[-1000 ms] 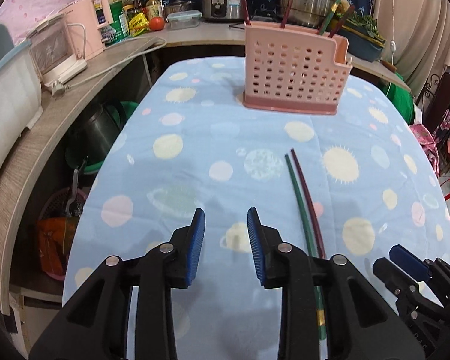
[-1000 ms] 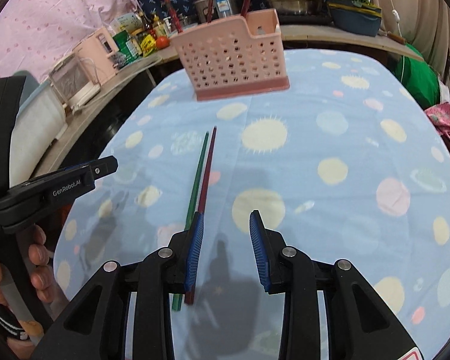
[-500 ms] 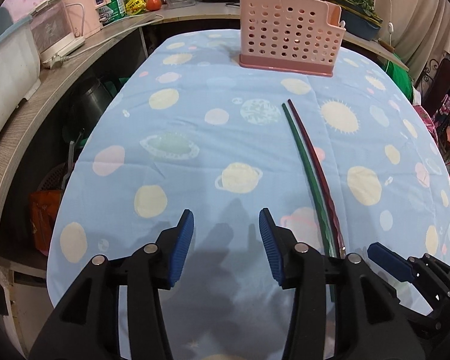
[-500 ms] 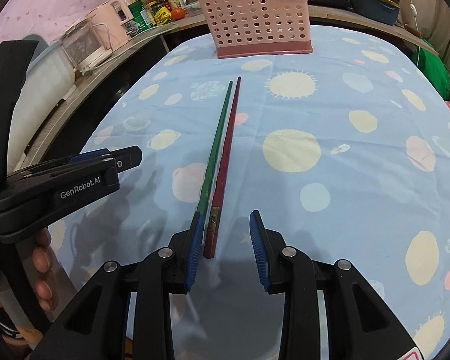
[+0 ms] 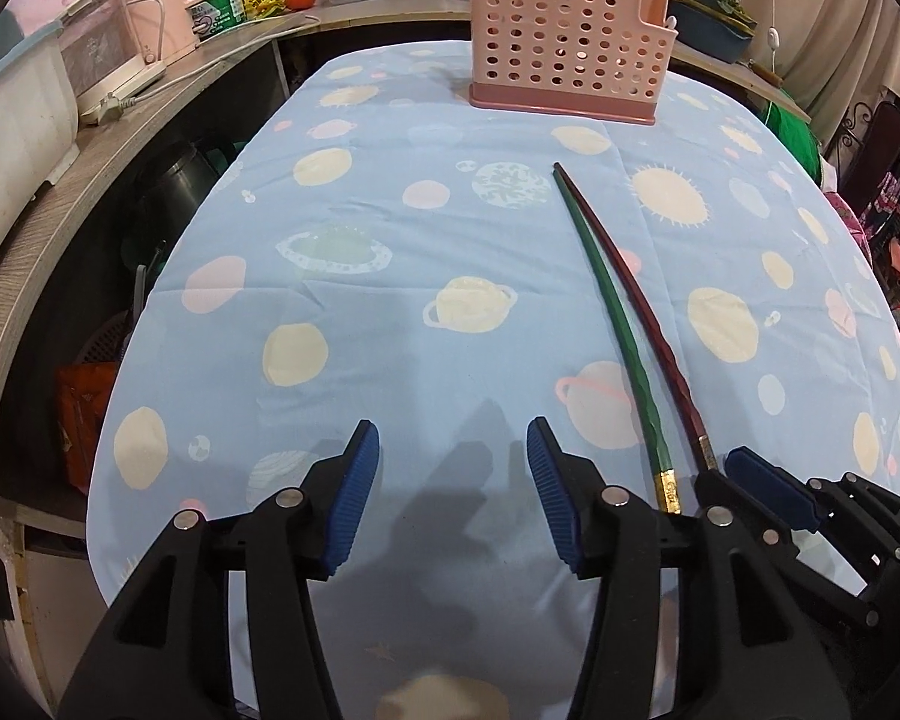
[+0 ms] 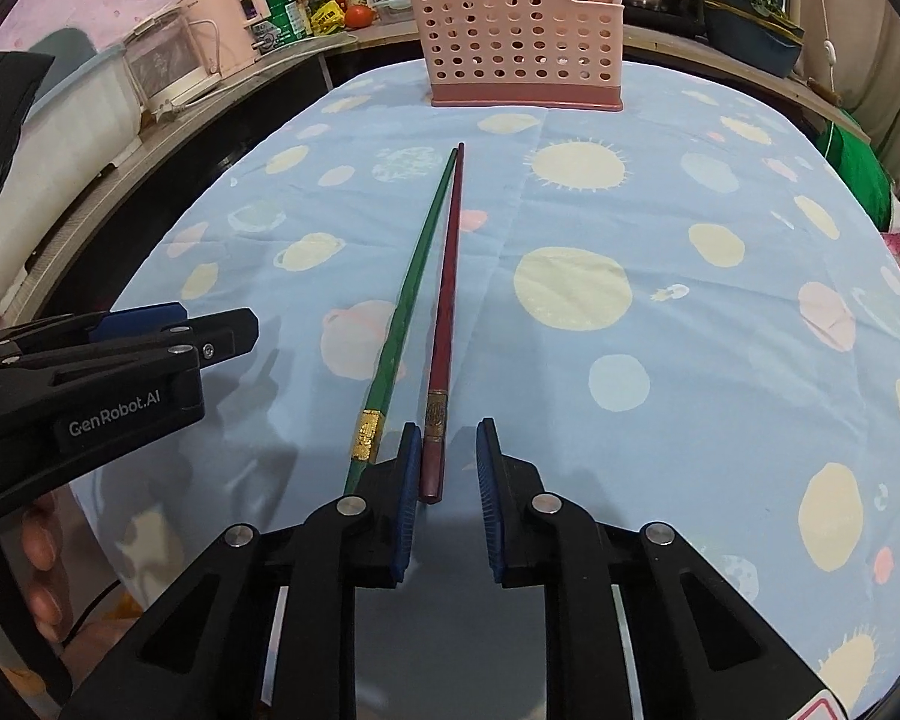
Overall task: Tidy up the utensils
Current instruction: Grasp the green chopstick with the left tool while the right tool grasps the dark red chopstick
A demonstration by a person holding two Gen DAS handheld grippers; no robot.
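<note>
While the butt of the green chopstick (image 6: 390, 348) is slipping out of sight behind your right gripper (image 6: 444, 468)'s left finger, you are losing view of its very end; in the left wrist view its gold band is also partly tucked behind the left gripper's finger. Your right tongs are standing parted, bracketing the thick end of the red chopstick (image 6: 444, 324), which is lying in the gap close against the left pad; you cannot tell whether that pad is touching it, and the other pad is clearly apart from it. Nothing is being clasped there. Your left gripper (image 5: 453, 498) is hovering low over the tablecloth (image 5: 390, 228) with its blue pads spread wide and nothing between them, sitting just left of the two sticks. In the right wrist view a few of your fingers are peeking out under that tool at the frame's left edge, mostly hidden.

Both chopsticks are lying side by side on the cloth, near each other at the butts and converging to touching tips that are pointing toward the pink perforated utensil holder (image 6: 522, 36) standing at the far end of the table. What is sitting inside the holder is hard to make out. Beyond it, the counter clutter of pots and appliances is being cut off by the frame's rim.
</note>
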